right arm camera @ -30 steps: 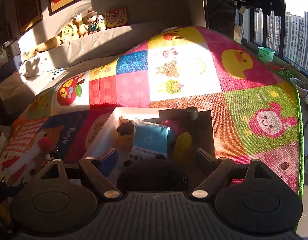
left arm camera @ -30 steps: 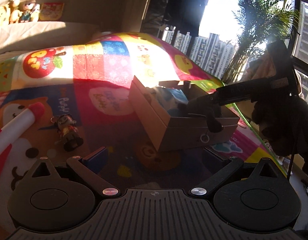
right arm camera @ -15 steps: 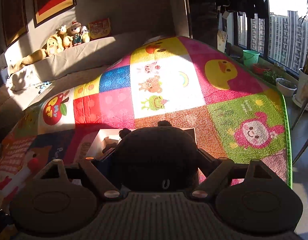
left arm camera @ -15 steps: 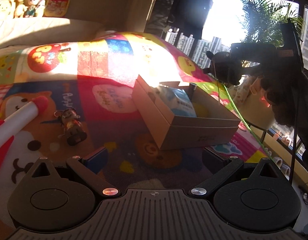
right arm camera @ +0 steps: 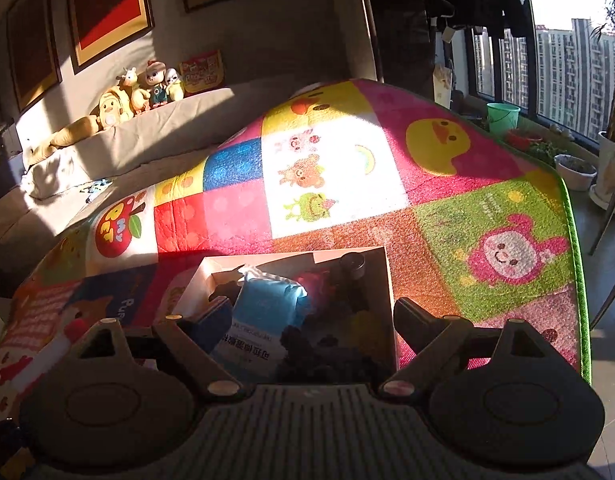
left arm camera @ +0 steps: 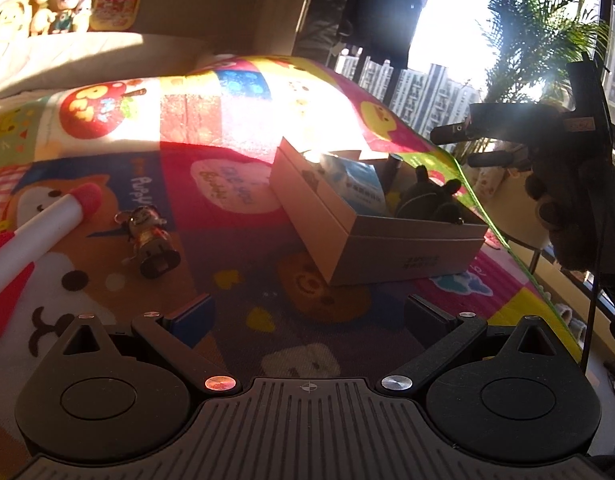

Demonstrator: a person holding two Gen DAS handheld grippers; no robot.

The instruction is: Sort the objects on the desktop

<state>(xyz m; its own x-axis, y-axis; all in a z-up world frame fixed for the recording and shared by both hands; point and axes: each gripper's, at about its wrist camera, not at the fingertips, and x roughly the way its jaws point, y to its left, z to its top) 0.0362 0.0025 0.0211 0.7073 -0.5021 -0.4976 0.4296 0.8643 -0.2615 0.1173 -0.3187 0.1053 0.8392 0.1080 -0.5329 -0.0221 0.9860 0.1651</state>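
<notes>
A cardboard box sits on the colourful play mat. It holds a blue tissue pack, a dark plush toy and a dark cylinder. The box and the blue pack show below in the right wrist view. My right gripper is open and empty above the box; it also shows in the left wrist view. My left gripper is open and empty, low over the mat. A small figurine keychain and a white marker with a red tip lie on the mat to its left.
A sofa with plush toys lines the far wall. Windows, a palm and plant pots stand along the right. The mat's green edge runs close to the box on the right.
The right gripper held the dark plush toy above the box half a second ago. Now it is open and the toy lies in the box.
</notes>
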